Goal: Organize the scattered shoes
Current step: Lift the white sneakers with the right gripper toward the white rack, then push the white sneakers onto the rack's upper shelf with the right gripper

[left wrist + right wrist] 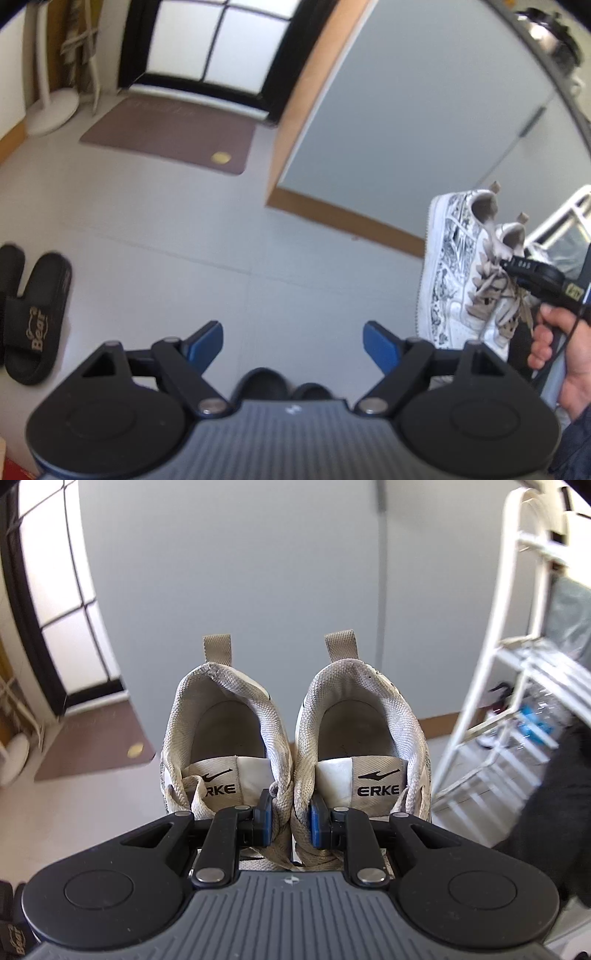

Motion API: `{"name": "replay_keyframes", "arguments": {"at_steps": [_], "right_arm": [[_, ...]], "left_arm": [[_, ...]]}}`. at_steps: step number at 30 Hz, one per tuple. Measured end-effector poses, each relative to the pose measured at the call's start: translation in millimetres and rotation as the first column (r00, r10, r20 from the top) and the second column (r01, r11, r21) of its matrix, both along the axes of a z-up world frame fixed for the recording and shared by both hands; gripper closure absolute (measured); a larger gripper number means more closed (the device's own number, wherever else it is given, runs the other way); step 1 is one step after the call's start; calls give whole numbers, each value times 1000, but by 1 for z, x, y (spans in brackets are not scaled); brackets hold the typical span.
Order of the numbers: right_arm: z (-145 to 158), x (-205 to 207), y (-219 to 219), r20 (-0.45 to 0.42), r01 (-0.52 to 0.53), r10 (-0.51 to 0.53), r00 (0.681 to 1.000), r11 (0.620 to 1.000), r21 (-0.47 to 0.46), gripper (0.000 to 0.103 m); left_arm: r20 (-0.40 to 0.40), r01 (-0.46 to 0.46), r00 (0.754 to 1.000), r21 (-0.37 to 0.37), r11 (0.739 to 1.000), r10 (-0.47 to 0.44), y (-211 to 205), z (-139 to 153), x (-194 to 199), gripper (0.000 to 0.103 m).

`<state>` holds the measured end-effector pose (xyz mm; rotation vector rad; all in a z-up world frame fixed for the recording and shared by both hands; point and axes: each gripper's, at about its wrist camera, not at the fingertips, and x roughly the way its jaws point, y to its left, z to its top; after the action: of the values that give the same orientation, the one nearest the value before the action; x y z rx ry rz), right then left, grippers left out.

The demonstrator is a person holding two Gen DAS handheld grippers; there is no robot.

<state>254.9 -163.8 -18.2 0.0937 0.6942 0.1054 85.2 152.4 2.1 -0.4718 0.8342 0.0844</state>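
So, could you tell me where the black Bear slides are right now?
The black slides lie on the floor at the far left of the left wrist view, well apart from the open left gripper.

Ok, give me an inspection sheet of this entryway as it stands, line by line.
Surface: pale tiled floor, brown doormat by the door.
Job's things: white sneakers, a pair, lifted together by the inner edges and laces; black slides lying on the floor.
Clutter: white fan base in the corner.
Grippers: left gripper open, holding nothing; right gripper shut on the sneakers.
Cables: thin black cable by the right hand.
Surroundings: white shoe rack at right with shoes on it, grey wall panels.
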Motion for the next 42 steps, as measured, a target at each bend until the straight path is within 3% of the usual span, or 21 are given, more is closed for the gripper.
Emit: {"name": "replay_keyframes", "arguments": {"at_steps": [4,9,14,18,22,29,32,42], "right_arm": [[38,-13,-44,26,53,-54,998,999,7,82],[57,-21,-76,37,103,-104,994,995,7,82],[63,-28,-120,39,175,-176,984,984,30,82],[67,-33,-155,39,231,-233,972,972,48,82],[62,-30,-188,52,291,-293,955,956,42,82],[60,-21,-220,51,386,-388,920,922,35,82],[60,-14,-235,39,419,-420,906,907,41,82],[57,14,-272,33,526,-526,850,850,12,82]], "left_arm": [[12,34,999,11,999,-34,-33,37,1,18],[25,46,999,12,999,-46,-82,73,6,18],[9,-66,998,-48,997,67,-110,73,-2,18],[22,-41,999,-50,998,42,-122,64,-2,18],[2,5,1000,-106,994,-5,-125,53,6,18],[16,63,998,-124,990,-61,-125,47,17,18],[18,70,997,-108,992,-68,-123,48,20,18],[40,36,999,-163,986,-30,-112,62,4,18]]}}
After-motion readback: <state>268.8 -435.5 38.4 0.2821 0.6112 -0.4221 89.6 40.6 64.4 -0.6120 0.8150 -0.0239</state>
